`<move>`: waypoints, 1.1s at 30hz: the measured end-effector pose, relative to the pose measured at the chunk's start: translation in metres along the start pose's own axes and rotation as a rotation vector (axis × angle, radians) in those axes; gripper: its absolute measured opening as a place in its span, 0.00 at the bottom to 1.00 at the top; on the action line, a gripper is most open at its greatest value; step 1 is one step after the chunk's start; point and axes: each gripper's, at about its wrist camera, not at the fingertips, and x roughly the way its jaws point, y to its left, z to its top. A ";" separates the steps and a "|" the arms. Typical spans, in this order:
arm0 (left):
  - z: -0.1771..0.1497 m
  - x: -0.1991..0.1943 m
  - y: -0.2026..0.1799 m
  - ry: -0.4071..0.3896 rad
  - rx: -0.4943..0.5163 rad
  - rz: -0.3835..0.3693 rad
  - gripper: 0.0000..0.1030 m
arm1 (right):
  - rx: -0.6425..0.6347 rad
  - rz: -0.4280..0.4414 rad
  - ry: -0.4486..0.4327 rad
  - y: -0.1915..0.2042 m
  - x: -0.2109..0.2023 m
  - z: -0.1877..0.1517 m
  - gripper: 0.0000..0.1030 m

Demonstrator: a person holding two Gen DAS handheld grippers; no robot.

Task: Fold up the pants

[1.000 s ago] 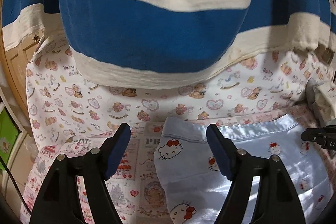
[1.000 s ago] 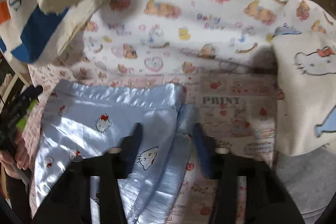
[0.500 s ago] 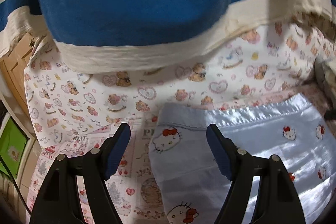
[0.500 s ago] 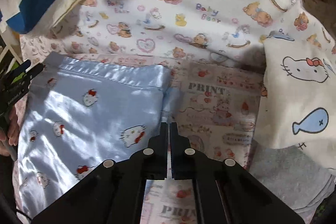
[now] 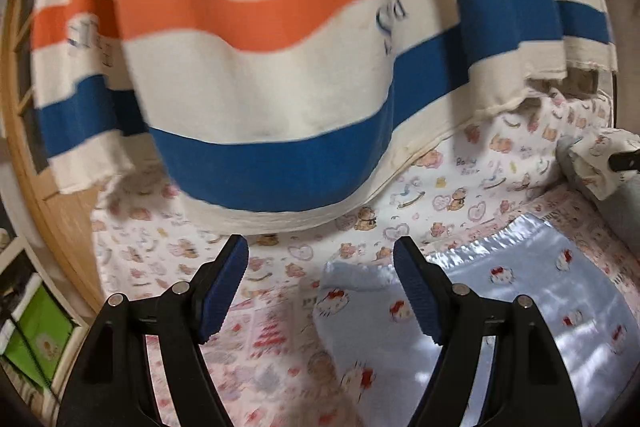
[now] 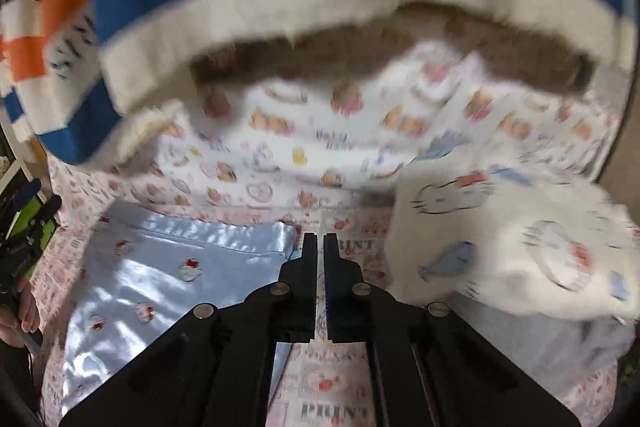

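Note:
Light blue satin pants with cat-face prints lie flat on a printed sheet; in the right wrist view the pants fill the lower left. My left gripper is open and hovers over the waistband's left corner, nothing between its fingers. My right gripper is shut, just right of the waistband's right corner; I see only the sheet through the slit between its fingers. In the left wrist view the right gripper shows as a dark tip at the far right, above the pants.
A person's striped sweater, cream, orange and blue, hangs over the far side. A white garment with cat and fish prints lies on a grey one, right of the pants. A bear-print sheet lies behind. A green box stands far left.
The right gripper, open around the pants' right edge a second ago, has shut and risen. Both views have tilted up, so the sweater fills more of them. The pants stay flat.

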 end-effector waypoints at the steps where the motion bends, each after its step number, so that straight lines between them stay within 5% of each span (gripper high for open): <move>1: -0.001 -0.016 0.001 -0.023 0.000 -0.003 0.72 | -0.016 0.009 -0.030 0.002 -0.016 -0.005 0.02; 8: -0.006 -0.134 -0.007 -0.205 -0.042 -0.006 0.75 | -0.004 0.077 -0.220 0.016 -0.103 -0.043 0.02; 12: -0.012 -0.185 -0.022 -0.274 -0.031 0.002 0.77 | -0.035 -0.007 -0.322 0.043 -0.138 -0.070 0.02; 16: -0.025 -0.225 -0.024 -0.322 -0.066 0.024 1.00 | -0.045 -0.029 -0.396 0.060 -0.170 -0.099 0.04; 18: -0.034 -0.236 -0.029 -0.339 -0.069 0.046 1.00 | -0.016 0.007 -0.401 0.064 -0.180 -0.114 0.26; 20: -0.044 -0.246 -0.037 -0.369 -0.055 0.057 1.00 | 0.001 0.035 -0.419 0.066 -0.188 -0.126 0.79; 24: -0.058 -0.255 -0.045 -0.364 -0.037 0.031 1.00 | -0.008 -0.025 -0.492 0.073 -0.206 -0.146 0.86; 27: -0.071 -0.256 -0.040 -0.359 -0.074 0.024 1.00 | -0.023 0.009 -0.518 0.077 -0.213 -0.157 1.00; 33: -0.100 -0.256 -0.034 -0.331 -0.148 0.021 1.00 | -0.046 0.067 -0.532 0.095 -0.224 -0.187 0.99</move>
